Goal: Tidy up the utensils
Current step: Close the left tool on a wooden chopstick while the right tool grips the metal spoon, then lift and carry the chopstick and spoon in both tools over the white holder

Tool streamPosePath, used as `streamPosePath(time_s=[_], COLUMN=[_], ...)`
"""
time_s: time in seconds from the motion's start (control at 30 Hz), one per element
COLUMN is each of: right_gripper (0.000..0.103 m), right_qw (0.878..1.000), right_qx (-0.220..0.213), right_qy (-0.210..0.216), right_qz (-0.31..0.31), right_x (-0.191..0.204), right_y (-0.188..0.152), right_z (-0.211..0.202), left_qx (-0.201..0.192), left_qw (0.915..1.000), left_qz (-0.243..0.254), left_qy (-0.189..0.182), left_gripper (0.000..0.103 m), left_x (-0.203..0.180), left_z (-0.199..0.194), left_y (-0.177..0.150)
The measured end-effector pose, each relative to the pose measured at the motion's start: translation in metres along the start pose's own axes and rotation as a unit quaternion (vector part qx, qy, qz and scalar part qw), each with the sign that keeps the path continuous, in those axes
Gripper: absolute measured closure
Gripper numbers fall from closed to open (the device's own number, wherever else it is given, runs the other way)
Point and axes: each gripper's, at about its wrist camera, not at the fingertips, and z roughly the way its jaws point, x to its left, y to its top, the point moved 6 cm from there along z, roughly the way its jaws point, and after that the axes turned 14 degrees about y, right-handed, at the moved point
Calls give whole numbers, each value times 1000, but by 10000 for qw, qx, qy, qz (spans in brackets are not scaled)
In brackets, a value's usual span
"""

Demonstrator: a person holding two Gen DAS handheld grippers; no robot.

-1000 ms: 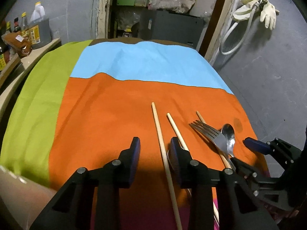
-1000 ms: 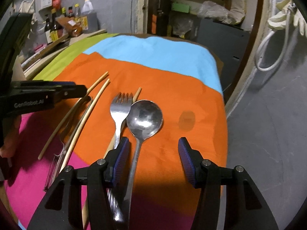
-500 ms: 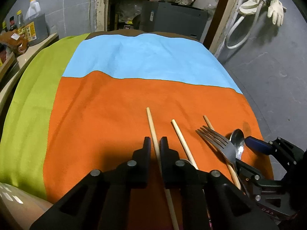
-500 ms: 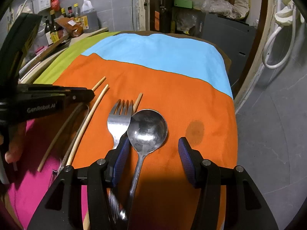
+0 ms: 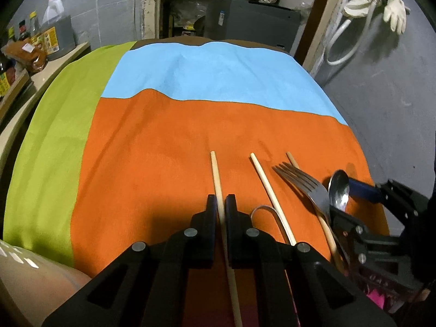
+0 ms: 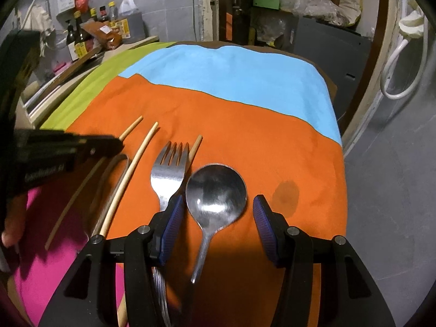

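My left gripper is shut on a pale wooden chopstick that lies on the orange band of the cloth. A second chopstick lies just to its right, and a third pokes out from under the steel fork. My right gripper stands open over the steel spoon. The spoon's bowl lies between its blue pads without touching them. In the right wrist view the left gripper reaches in from the left over its chopstick.
A bent metal loop lies between the two left chopsticks. The cloth has green, blue, orange and pink bands and a dark stain. Bottles crowd a ledge at the far left. The table drops to grey floor on the right.
The left jaws have closed onto the chopstick that lay between them. The right gripper has slid forward along the spoon, from its handle to its bowl, still open.
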Motion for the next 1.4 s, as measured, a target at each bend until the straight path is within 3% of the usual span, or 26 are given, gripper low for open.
streamPosePath(time_s=[0.1,0.17,0.33,0.53,0.73,0.93,1.2,1.4], right_gripper=[54,63,63,63,63,63,64,64], right_qw=[10000,10000,9998,9946,9743,9465,9134,9001], right_qx=[-41,-68,-150,-796,-1735,-2576,-3445,-3756], right_qy=[-15,1,-101,-556,-1065,-1348,-1414,-1280], right_qz=[27,23,18,-354,-959,-1401,-1641,-1797], right_x=[2,5,8,23,53,80,111,138], right_y=[-2,-2,-3,-3,-5,-8,4,19], right_z=[-1,-2,-5,-34,-68,-99,-136,-147], left_qx=[-20,-39,-121,-733,-1726,-2275,-2992,-3302], left_qw=[10000,10000,9998,9968,9838,9701,9487,9378], left_qz=[41,41,9,4,-136,-366,-654,-820], left_qy=[17,19,-131,-326,-472,-764,-785,-693], left_gripper=[99,99,101,101,101,101,101,101], left_x=[-1,-1,-3,-4,0,5,23,40], left_z=[-1,-2,-10,-44,-92,-120,-160,-181], left_y=[-1,-4,-11,-20,-27,-32,-26,-23])
